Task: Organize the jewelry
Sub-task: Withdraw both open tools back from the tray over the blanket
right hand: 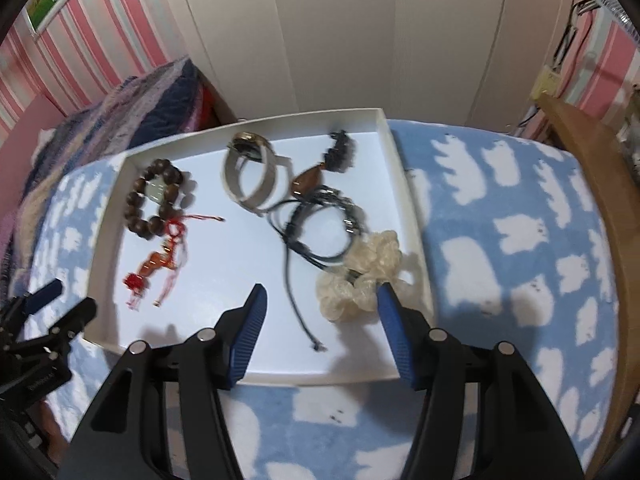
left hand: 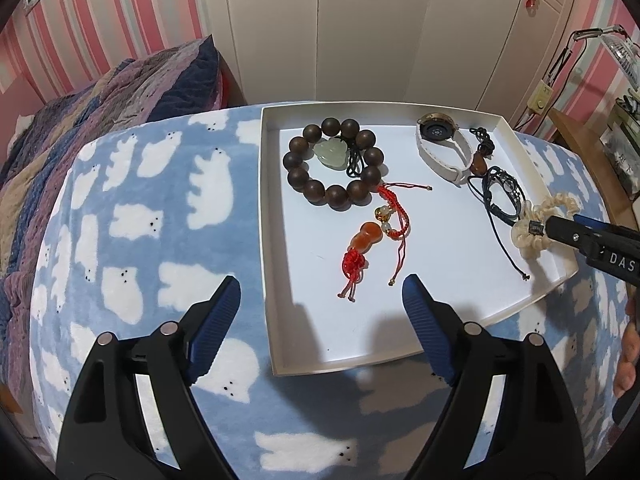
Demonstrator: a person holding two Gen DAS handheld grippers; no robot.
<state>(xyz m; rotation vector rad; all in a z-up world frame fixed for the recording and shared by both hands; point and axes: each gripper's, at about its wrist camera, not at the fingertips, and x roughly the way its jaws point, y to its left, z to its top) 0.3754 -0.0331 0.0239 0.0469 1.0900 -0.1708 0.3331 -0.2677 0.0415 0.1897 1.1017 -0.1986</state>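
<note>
A white tray (left hand: 269, 216) on a blue bear-print blanket holds jewelry. A brown bead bracelet (left hand: 332, 162) rings a pale jade pendant (left hand: 330, 153). A red cord charm (left hand: 362, 240) lies in the middle. A white-strap watch (left hand: 442, 150), black cord bracelets (left hand: 500, 196) and a cream scrunchie (left hand: 536, 230) lie at the right. My left gripper (left hand: 320, 292) is open above the tray's near left edge. My right gripper (right hand: 320, 300) is open over the tray (right hand: 404, 184), its right finger beside the scrunchie (right hand: 360, 276); it shows in the left view (left hand: 568, 232).
A patchwork quilt (left hand: 80, 120) lies at the left. White wardrobe doors (left hand: 340, 28) stand behind. A wooden edge (right hand: 592, 184) borders the blanket at the right, with a wall socket (left hand: 542, 98) and a fan beyond.
</note>
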